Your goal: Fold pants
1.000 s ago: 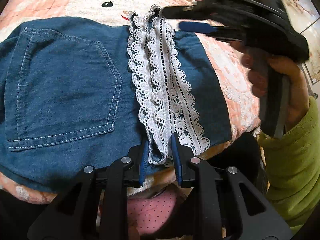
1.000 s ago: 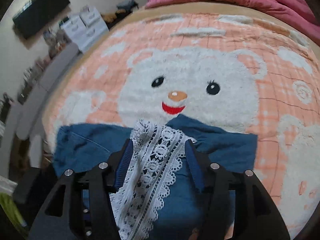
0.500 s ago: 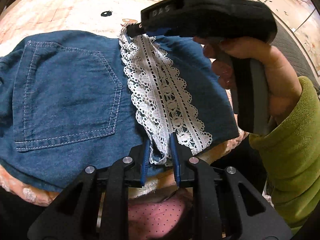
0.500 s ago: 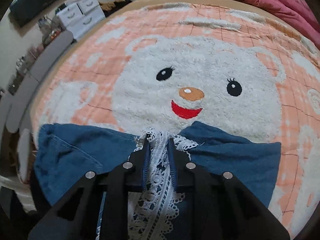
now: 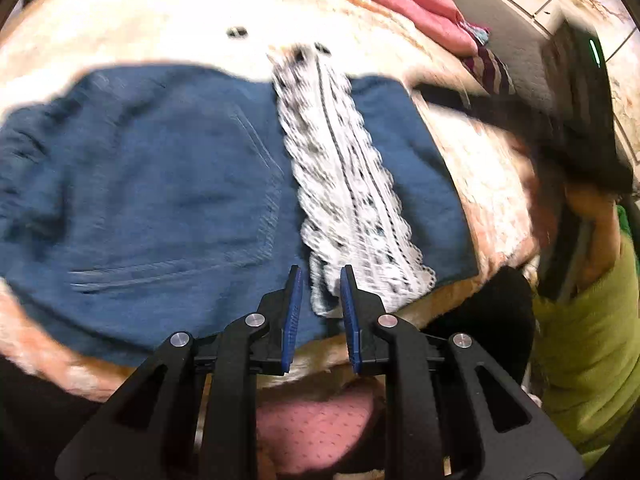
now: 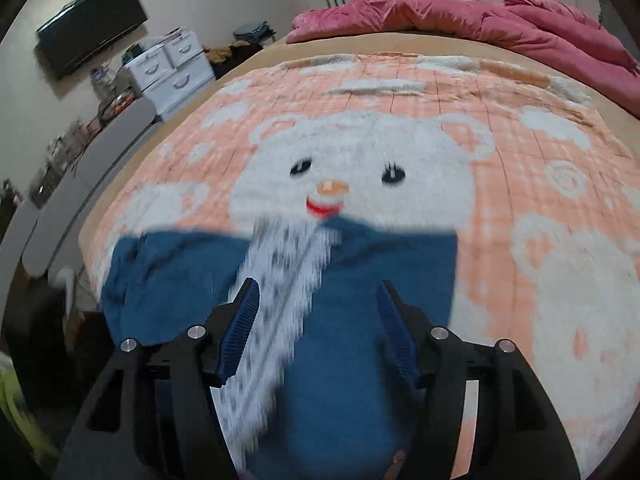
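A bed under a fluffy peach blanket with a white bear face, pink quilt at the far end. Blue denim pants flat on it, white lace strip across. Left tongs clenched on lace. Right tongs just sprung wide, holding nothing.

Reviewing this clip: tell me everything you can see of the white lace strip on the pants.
The lace strip is white openwork with scalloped edges and dark lines along its length, soft and thin by the look of it. It lies flat as a band across the folded blue denim pants, beside a back pocket, on the bear blanket. Its near end sits between the narrow-set fingers of the left gripper; blur hides whether they pinch it. The right gripper, open, has just let go and does not touch it.
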Motion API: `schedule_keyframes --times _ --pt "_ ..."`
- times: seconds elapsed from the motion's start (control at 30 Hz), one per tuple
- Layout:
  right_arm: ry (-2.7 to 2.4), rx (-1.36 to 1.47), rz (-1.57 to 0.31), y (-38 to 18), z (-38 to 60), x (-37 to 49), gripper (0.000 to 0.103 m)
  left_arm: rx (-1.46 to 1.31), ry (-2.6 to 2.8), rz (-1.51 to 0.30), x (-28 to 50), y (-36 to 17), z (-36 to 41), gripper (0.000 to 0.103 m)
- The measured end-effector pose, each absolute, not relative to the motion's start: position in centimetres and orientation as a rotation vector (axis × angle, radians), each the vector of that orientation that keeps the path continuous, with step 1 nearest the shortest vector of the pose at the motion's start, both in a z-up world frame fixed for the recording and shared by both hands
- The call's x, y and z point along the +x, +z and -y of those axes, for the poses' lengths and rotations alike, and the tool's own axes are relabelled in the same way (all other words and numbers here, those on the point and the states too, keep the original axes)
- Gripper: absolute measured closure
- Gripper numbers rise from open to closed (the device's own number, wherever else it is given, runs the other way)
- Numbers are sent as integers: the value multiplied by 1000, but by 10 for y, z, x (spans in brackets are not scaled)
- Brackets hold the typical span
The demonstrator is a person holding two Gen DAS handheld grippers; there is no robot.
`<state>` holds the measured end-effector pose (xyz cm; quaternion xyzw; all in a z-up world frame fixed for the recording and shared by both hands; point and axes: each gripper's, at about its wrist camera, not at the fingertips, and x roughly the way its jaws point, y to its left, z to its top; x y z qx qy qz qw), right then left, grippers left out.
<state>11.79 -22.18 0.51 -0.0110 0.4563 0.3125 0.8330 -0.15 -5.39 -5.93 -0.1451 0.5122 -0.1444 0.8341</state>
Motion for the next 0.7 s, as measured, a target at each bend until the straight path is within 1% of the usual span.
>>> schedule_keyframes --times 0.13,0.27,0.4,0.47,0.53,0.7 --pt "690 -93 -971 -10 236 72 43 -281 -321 -1000 3 -30 54 91" --pt "673 -134 -1025 -32 240 48 43 -201 -400 -957 28 -19 87 91" --pt "643 -143 -1065 -50 245 34 43 -76 -368 -1047 55 -55 117 90" --pt "645 -128 -1063 -51 248 31 43 -98 -342 -1081 61 -71 111 91" --pt "650 -114 -1066 -53 251 30 43 -119 -341 -1065 60 -73 106 94" --pt "633 -121 -1071 -59 247 32 42 -119 -342 -1054 51 -72 102 94"
